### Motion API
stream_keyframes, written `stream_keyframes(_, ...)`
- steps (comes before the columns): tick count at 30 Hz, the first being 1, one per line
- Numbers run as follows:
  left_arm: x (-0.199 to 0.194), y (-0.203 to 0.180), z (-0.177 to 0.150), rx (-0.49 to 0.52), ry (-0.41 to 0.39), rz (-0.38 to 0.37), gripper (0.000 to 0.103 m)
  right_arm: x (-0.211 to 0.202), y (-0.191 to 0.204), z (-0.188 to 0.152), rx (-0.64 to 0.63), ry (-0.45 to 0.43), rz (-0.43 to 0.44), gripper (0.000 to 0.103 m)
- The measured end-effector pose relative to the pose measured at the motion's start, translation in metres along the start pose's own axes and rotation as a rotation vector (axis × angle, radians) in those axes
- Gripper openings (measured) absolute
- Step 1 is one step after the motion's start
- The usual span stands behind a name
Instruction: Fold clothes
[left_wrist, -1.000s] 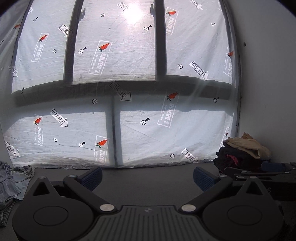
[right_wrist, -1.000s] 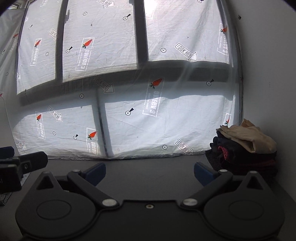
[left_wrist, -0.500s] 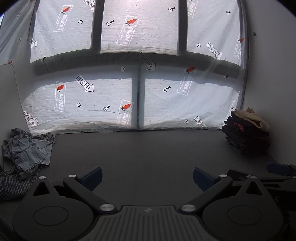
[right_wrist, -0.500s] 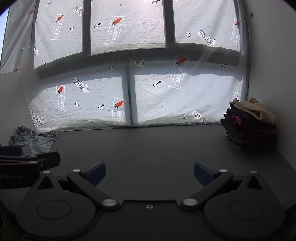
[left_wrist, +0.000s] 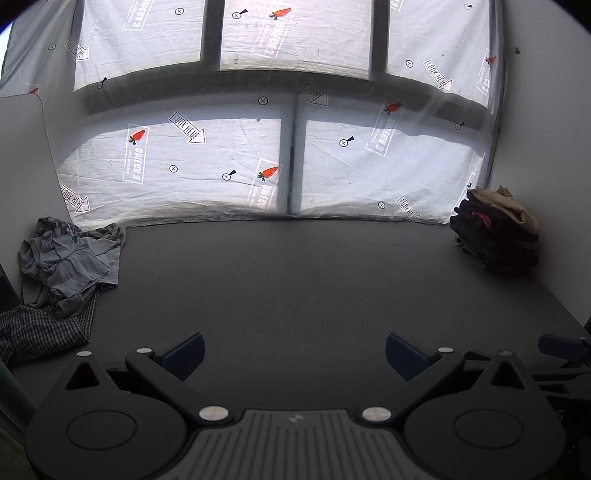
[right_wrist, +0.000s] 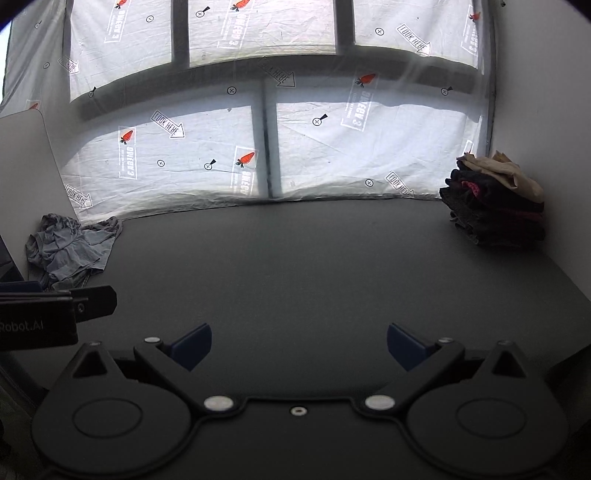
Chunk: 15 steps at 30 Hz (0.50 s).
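The jaws of the left gripper (left_wrist: 294, 350) are spread wide with nothing between the blue pads; the jaws of the right gripper (right_wrist: 299, 345) are likewise spread and empty; both are held above the bare middle of the dark grey matte table (left_wrist: 295, 280), side by side. The unfolded work is found at the far left edge: a crumpled grey-blue jersey garment (left_wrist: 70, 258) is heaped on a dark checked woven garment (left_wrist: 40, 332), the two overlapping. A stack of folded dark and tan clothes (right_wrist: 495, 203) is set in the far right corner against the white wall, well apart from the heap.

Several faults are to be expected: both garments may be lifted together if the pinch is taken where they overlap; several layers of the crumpled cloth may be caught, so that the piece does not open flat; the checked garment, lying at the table edge, may be dragged off; the grippers, being close together, may be knocked against each other during the leftward reach.
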<state>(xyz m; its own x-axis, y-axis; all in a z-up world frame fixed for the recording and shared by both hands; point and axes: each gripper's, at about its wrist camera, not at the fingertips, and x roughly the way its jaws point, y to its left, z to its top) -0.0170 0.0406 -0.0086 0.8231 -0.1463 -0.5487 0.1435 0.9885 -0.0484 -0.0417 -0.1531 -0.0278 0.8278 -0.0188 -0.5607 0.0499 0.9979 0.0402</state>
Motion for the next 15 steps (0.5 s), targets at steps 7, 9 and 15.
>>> stream_keyframes(7, -0.0041, 0.0071, -0.0066, -0.018, 0.005, 0.006, 0.103, -0.0078, 0.0077, -0.003, -0.015, -0.016, -0.008, 0.102)
stream_keyframes(9, -0.0046, 0.0053, -0.0051, -0.02, 0.003, 0.007, 0.103, -0.0085, 0.0084, -0.003, -0.016, -0.018, -0.009, 0.102)
stream_keyframes(15, -0.0038, 0.0055, -0.0042, -0.01, -0.001, 0.007, 0.103, -0.0073, 0.0084, -0.0018, -0.016, -0.019, -0.011, 0.102)
